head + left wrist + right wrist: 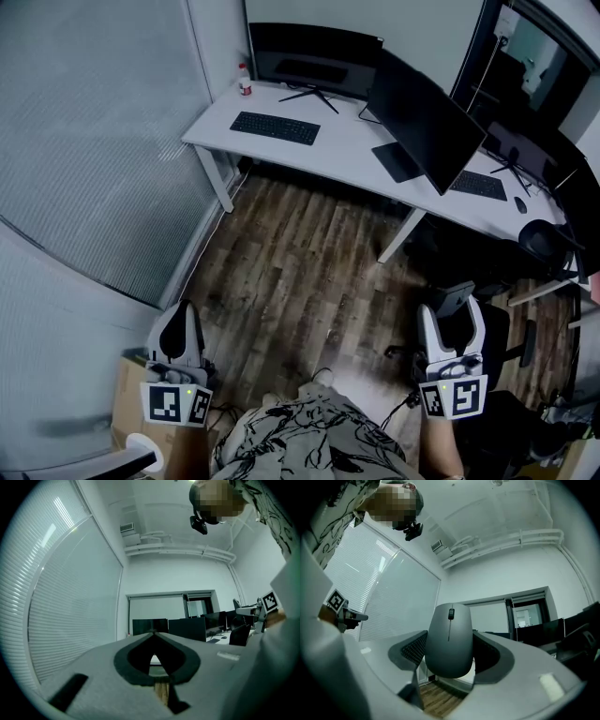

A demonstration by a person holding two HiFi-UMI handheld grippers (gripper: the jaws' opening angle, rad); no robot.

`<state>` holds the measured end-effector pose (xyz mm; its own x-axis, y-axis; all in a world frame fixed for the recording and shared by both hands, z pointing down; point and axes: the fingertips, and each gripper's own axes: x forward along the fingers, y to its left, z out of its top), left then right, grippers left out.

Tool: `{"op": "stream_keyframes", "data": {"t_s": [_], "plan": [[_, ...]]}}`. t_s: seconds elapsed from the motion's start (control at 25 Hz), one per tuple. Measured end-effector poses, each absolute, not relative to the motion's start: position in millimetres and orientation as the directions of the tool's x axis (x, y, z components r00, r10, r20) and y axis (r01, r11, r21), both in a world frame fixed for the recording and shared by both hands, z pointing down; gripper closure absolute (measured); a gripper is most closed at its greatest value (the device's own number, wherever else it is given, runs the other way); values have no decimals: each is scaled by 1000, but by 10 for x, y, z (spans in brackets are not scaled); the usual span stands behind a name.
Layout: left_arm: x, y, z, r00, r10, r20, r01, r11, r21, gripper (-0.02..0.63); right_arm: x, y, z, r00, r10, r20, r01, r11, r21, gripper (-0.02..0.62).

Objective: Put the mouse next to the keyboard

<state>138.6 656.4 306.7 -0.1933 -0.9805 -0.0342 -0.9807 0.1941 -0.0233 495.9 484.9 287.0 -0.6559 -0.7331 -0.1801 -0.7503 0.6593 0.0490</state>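
Closest in, at the bottom of the head view, was the person's patterned shirt (300, 441), with a gripper held low on either side. The left gripper (179, 311) had its jaws brought together at the tips, with nothing between them. The right gripper (451, 313) stood wide – its jaws were clamped on the two sides of the grey mouse (449, 639), which sat upright between the pads with its scroll wheel towards the top. So the mouse was in the air beside the person, well apart from the desk.

Beyond the grippers lay dark wood floor (300, 272), with a black office chair (548, 246) off to the right. Further on stood the long white desk (347, 141). A black keyboard (275, 127) lay near its left end – bare desktop on either side of it – in front of a monitor (314, 58). A small bottle (245, 81) stood at the back left corner, and a second monitor (422, 117) stood further right.
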Motion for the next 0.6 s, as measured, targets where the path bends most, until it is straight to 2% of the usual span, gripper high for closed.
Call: {"op": "stream_keyframes", "data": {"t_s": [0.6], "plan": [[1651, 6308, 3098, -241, -970, -34, -970, 242, -16, 609, 5076, 4485, 2939, -705, -687, -180, -699, 715, 6, 291]]}}
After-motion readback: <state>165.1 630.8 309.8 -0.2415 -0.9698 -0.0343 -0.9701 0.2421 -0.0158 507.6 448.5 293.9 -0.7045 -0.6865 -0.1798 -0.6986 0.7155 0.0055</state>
